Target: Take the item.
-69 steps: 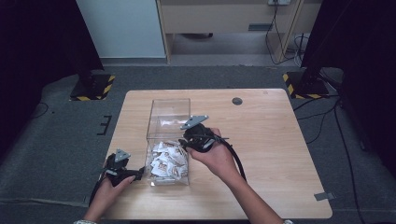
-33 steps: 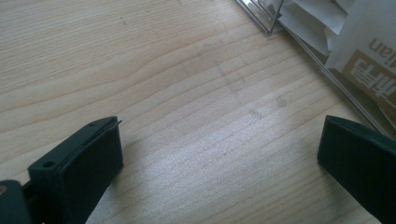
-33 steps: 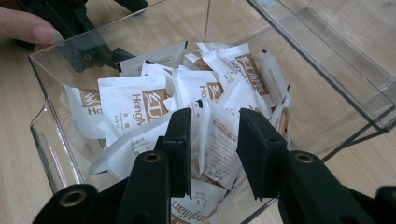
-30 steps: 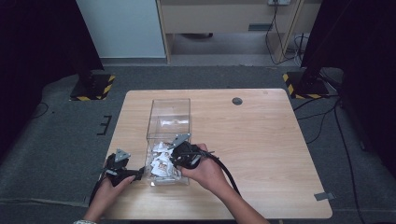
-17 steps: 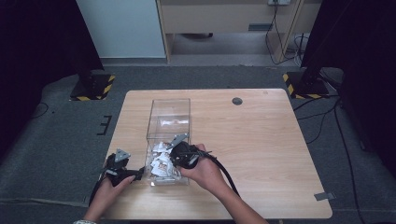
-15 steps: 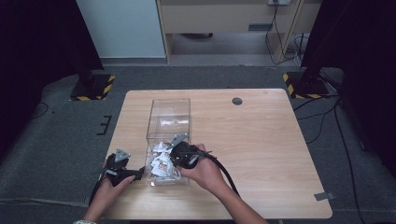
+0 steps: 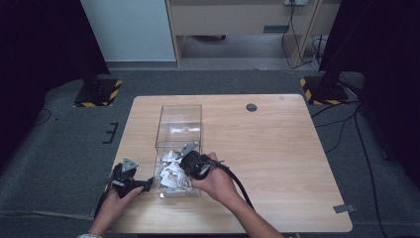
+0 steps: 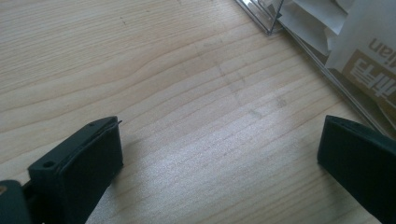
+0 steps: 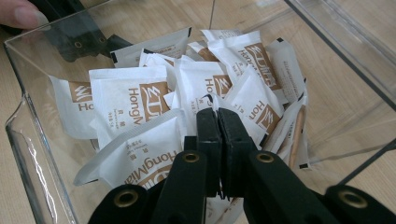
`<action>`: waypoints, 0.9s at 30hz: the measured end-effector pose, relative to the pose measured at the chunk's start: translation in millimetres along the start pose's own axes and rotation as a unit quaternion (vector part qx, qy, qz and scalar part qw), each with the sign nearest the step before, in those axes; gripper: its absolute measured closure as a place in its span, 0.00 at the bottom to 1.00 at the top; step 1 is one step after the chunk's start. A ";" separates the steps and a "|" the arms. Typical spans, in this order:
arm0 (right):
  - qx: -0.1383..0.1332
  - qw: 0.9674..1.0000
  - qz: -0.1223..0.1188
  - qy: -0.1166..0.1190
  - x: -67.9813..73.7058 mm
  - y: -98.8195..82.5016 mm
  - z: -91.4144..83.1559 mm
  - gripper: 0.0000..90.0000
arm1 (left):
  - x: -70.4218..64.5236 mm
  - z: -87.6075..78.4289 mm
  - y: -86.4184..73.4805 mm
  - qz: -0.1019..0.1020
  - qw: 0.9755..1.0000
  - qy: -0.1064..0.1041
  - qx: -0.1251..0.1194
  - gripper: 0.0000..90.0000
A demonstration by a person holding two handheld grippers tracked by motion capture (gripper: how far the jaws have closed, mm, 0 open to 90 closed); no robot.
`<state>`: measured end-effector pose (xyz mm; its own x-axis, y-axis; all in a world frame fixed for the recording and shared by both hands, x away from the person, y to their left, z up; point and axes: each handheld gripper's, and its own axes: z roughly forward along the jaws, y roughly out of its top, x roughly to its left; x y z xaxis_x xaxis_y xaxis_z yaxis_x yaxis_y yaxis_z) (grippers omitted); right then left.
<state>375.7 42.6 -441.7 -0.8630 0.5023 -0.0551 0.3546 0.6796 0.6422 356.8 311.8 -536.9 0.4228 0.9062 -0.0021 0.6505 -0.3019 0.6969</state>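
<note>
1. Grey carpet surrounds a light wooden table [image 7: 277, 148] that takes up the middle of the high view, with dark stands on striped bases at the upper left and upper right

2. On the left half of the table stands a clear plastic box [image 7: 179, 115], long and narrow, open at the top, running from mid-frame down toward the near edge

3. Its near end holds a heap of white sachets [image 7: 172, 174] with brown printed labels; in the right gripper view they lie overlapping and tilted at all angles, and the far end of the box looks nearly bare

4. The right gripper [image 9: 217, 116] reaches into the box from the lower centre of its own view; its jaws have just been closing and now stand pressed together, tips down among the sachets, and whether a sachet edge is caught between them I cannot tell

5. The left gripper [image 8: 219, 154] rests low over bare wood just beside the box's near left corner, jaws spread wide with nothing between them

6. Open tabletop stretches across the whole right half of the high view, where a small dark round disc [image 7: 251, 107] sits near the far edge; the left gripper sits close to the table's lower left corner
</note>
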 end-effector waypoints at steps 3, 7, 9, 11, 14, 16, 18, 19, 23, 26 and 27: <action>-0.007 1.000 0.003 0.002 -0.3 0.5 -2.5 0.99 | 0.0 0.0 0.0 0.000 1.000 0.000 0.000 0.00; -0.019 1.000 0.005 0.004 -3.1 3.2 -10.2 0.99 | 0.0 0.0 0.0 0.000 1.000 0.000 0.000 0.00; -0.025 1.000 0.009 0.006 -3.5 4.5 -14.0 0.99 | 0.0 0.0 0.0 0.000 1.000 0.000 0.000 0.00; -0.029 1.000 0.008 0.007 -4.3 6.1 -17.8 0.99 | 0.0 0.0 0.0 0.000 1.000 0.000 0.000 0.00; -0.039 0.999 0.011 0.007 -5.6 9.0 -24.3 0.99 | 0.0 0.0 0.0 0.000 1.000 0.000 0.000 0.00; -0.047 0.999 0.013 0.007 -6.4 11.0 -28.9 0.99 | 0.0 0.0 0.0 0.000 1.000 0.000 0.000 0.00; -0.054 0.998 0.013 0.007 -8.3 12.9 -34.3 0.99 | 0.0 0.0 0.0 0.000 1.000 0.000 0.000 0.00; -0.054 0.998 0.013 0.007 -8.3 12.9 -34.3 0.99 | 0.0 0.0 0.0 0.000 1.000 0.000 0.000 0.00; -0.062 0.998 0.017 0.007 -10.5 14.9 -40.7 0.99 | 0.0 0.0 0.0 0.000 1.000 0.000 0.000 0.00; -0.065 0.998 0.016 0.007 -12.3 15.8 -44.1 0.99 | 0.0 0.0 0.0 0.000 1.000 0.000 0.000 0.00; -0.066 0.998 0.016 0.006 -12.6 16.2 -44.8 0.99 | 0.0 0.0 0.0 0.000 1.000 0.000 0.000 0.00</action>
<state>376.2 23.3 -396.4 -0.8569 0.5150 -0.0237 0.3321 0.5866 0.7387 356.8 311.8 -536.9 0.4228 0.9062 -0.0022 0.6506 -0.3019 0.6968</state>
